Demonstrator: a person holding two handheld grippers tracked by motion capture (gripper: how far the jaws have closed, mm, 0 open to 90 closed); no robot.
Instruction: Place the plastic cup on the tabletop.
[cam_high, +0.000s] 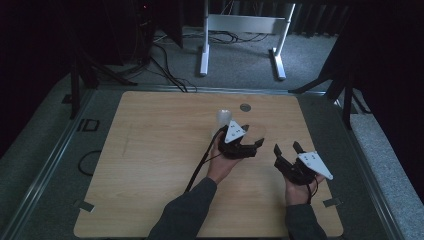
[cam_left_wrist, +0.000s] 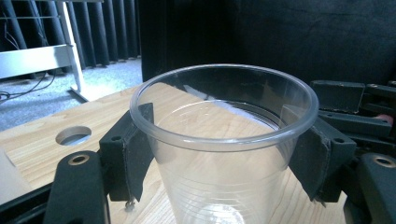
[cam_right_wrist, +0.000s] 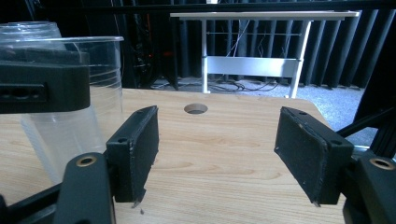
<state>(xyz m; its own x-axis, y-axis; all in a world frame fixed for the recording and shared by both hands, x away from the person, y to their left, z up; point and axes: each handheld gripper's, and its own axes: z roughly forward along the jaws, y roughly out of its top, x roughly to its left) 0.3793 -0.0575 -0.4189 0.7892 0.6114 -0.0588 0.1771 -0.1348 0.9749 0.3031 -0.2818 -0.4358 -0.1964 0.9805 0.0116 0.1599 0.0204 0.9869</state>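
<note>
Gripping from both sides, the left gripper (cam_left_wrist: 219, 154) has its jaws pressed against the wall of a clear plastic cup (cam_left_wrist: 224, 140) just below the rim, which keeps the thin cup upright and steady on the wooden table (cam_high: 150, 165). The pads sit flat on opposite sides, likely so the soft wall does not buckle. In the high view the cup (cam_high: 255, 132) stands right of the table's centre, with a second clear cup (cam_high: 223, 117) just beyond it, near the round hole (cam_high: 245, 107) in the tabletop. The left forearm reaches in diagonally, the hand wrapped under the tool. The right gripper (cam_high: 288, 149) waits just beside, jaws spread wide and holding nothing, pointing forward over bare wood, perhaps ready to help.
</note>
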